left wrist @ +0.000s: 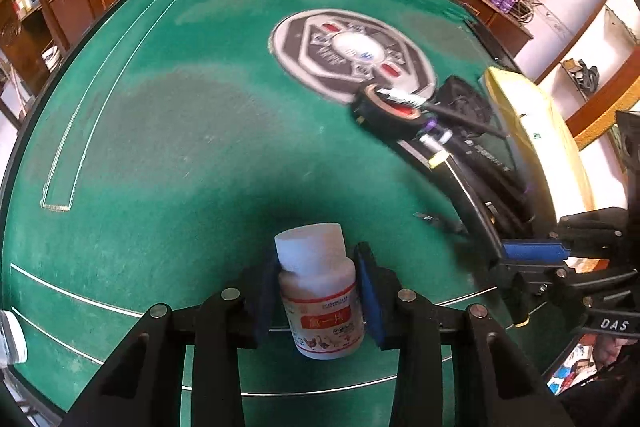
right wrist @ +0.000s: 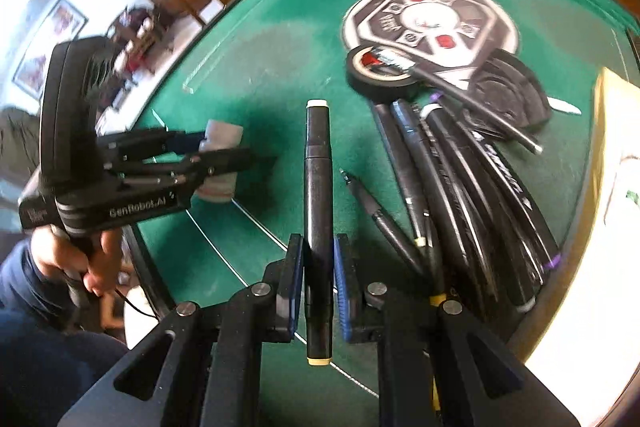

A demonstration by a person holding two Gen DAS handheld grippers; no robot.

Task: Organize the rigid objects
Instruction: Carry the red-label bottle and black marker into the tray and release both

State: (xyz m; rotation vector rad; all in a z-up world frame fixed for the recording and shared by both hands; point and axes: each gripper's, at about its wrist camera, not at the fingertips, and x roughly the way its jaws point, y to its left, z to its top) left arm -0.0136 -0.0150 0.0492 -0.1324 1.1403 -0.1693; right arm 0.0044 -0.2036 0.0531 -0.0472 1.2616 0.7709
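A white bottle [left wrist: 318, 293] with its cap on, contents hidden, stands upright, gripped between the left gripper's [left wrist: 318, 291] pads above the green table [left wrist: 160, 131]. The right gripper [right wrist: 318, 283] clamps a black marker [right wrist: 318, 195] lengthwise. Right of it lie blurred pens [right wrist: 460, 179] and, farther off, a tape roll [right wrist: 378, 73].

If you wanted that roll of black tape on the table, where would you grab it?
Grip the black tape roll across its outer wall, coming straight down from above. It lies flat on the green table, so both curved sides are exposed. Close on the left half: a toothbrush rests across its top on the right, beside the pile of pens.
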